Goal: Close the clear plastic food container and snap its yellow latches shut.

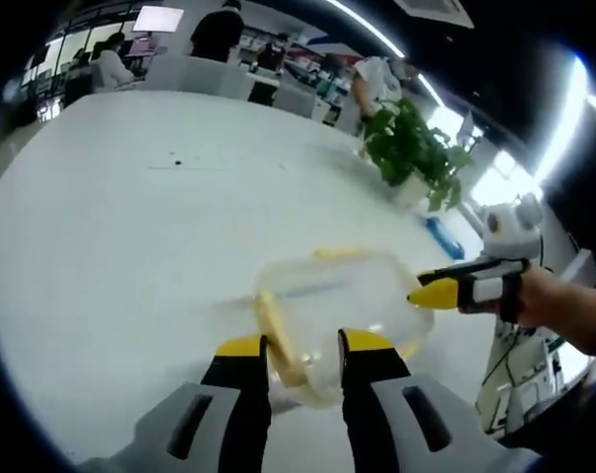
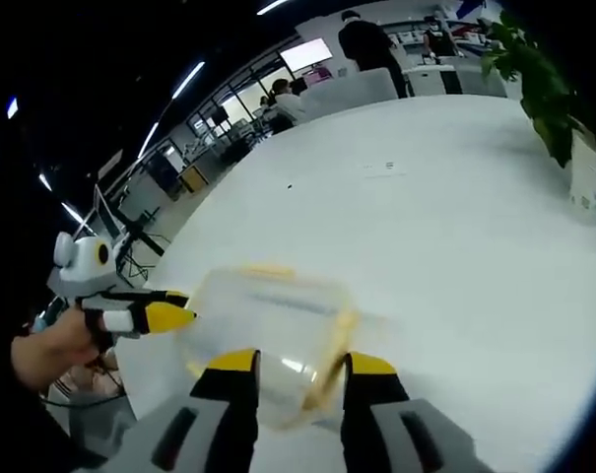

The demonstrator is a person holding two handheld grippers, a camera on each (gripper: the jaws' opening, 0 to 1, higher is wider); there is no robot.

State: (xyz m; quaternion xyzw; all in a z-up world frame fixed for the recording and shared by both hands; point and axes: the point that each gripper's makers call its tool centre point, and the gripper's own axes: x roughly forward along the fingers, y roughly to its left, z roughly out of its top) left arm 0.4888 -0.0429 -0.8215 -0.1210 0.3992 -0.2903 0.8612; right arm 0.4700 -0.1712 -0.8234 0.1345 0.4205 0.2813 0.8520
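The clear plastic container lies blurred on the white table, with yellow latches on its far edge and near edge. My left gripper is open, its yellow-tipped jaws straddling the near latch and rim. The right gripper comes in from the right in a person's hand, its yellow tip against the container's right side. In the right gripper view the container sits just ahead of my open right gripper, one corner between the jaws. The left gripper points at its left side.
A potted green plant stands near the table's far right edge, seen too as the plant in the other view. A blue object lies beside it. People sit and stand at desks beyond the table. Wide bare tabletop stretches behind the container.
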